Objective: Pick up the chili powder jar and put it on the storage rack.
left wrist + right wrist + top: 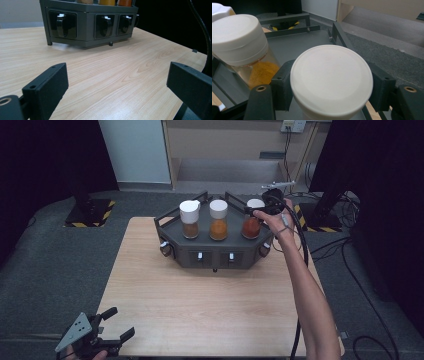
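Observation:
A dark grey rack (215, 256) at the table's far side carries three white-lidded jars: brown powder (189, 220), orange powder (218, 221) and red powder (251, 226). My right gripper (260, 209) reaches in from the right and is shut on the red jar's white lid (331, 80), with a jaw pressed to each side. Just left of it stands the orange jar (239, 40). My left gripper (121, 321) rests at the table's near left corner, open, with bare wood between its jaws (117, 80). It faces the rack's front (85, 22).
The wooden table (200, 305) stretches between the rack and my left gripper. The rack's front has several black knobs (61, 23). Its raised rails (287, 17) fence the jars in. Grey carpet surrounds the table, with cables at the right (350, 270).

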Motion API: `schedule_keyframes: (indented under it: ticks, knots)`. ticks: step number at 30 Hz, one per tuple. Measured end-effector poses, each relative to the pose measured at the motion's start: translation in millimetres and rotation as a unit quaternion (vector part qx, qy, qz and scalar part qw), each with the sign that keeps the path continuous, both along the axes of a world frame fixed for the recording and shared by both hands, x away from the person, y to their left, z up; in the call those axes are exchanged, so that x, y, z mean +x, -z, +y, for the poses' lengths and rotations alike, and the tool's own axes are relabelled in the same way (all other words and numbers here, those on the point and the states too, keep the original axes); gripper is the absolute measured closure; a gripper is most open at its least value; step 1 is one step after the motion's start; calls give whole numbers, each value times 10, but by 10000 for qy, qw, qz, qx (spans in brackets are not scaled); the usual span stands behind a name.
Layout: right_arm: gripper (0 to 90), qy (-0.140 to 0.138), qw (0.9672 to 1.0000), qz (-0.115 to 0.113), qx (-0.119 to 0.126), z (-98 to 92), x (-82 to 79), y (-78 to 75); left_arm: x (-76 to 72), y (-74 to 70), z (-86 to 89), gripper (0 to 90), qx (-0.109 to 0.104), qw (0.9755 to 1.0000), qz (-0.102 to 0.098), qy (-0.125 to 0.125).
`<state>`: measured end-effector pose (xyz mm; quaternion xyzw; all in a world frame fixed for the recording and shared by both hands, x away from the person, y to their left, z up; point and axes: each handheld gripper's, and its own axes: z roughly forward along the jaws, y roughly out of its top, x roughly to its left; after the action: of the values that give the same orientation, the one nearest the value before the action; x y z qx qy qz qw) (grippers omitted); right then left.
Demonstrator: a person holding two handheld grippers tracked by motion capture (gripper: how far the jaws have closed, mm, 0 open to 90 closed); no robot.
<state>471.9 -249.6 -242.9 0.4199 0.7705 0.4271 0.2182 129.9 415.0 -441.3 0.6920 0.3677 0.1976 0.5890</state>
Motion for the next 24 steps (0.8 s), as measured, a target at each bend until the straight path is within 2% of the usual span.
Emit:
schedule_keyframes:
  ticks: [6,11,13,17,22,24]
  knots:
    - [337,0,10000,-17,0,8,-4,7,0,-2,-3,25,4,10000,-2,7]
    - [322,26,9999,21,122,-38,2,25,-3,-5,-2,25,17,10000,-6,17]
    - [251,-12,9998,29,176,-56,5,24,0,-4,-2,25,14,10000,-3,23]
    - [97,192,9998,34,59,3,-49,-13,-3,-6,-3,25,13,10000,-17,35]
    - [47,199,9996,-9,194,-67,-108,-39,0,-7,-7,25,16,10000,-16,39]
    - [47,211,9994,-114,232,-90,-156,-50,3,-9,-12,25,25,10000,-12,49]
